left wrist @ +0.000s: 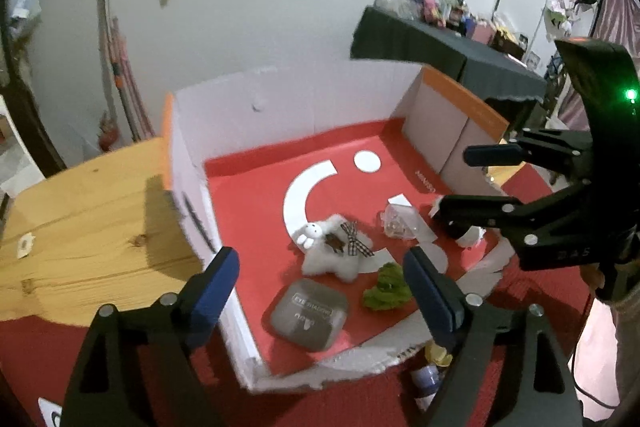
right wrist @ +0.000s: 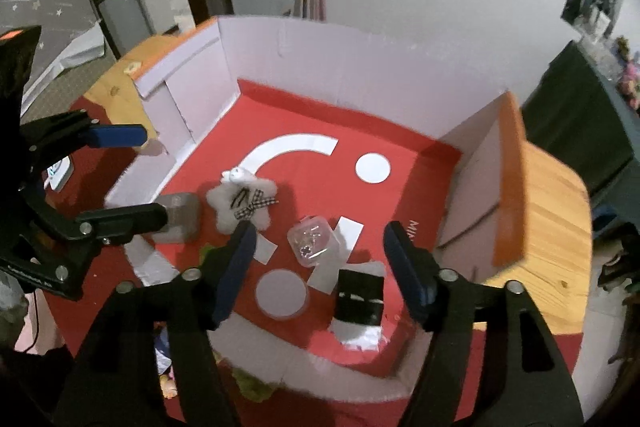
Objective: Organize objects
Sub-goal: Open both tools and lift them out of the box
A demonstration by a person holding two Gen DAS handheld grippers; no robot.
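A shallow cardboard box (left wrist: 296, 103) (right wrist: 340, 59) with white walls and a red floor holds the objects. Inside lie a white star-shaped plush with a checked bow (left wrist: 336, 251) (right wrist: 240, 201), a grey eyeshadow case (left wrist: 306, 313) (right wrist: 182, 219), a green fuzzy piece (left wrist: 386, 287), a clear plastic case (left wrist: 400, 221) (right wrist: 311, 241) and a black item (right wrist: 360, 297). My left gripper (left wrist: 324, 287) (right wrist: 150, 175) hangs open above the grey case and the plush. My right gripper (right wrist: 322, 263) (left wrist: 458, 181) hangs open above the clear case and the black item. Neither holds anything.
The box sits on a wooden table (left wrist: 88, 227) (right wrist: 552, 227) partly covered by red cloth (left wrist: 60, 355). A small bottle (left wrist: 430, 371) lies outside the box's torn front wall. A dark-covered table with clutter (left wrist: 440, 39) stands behind.
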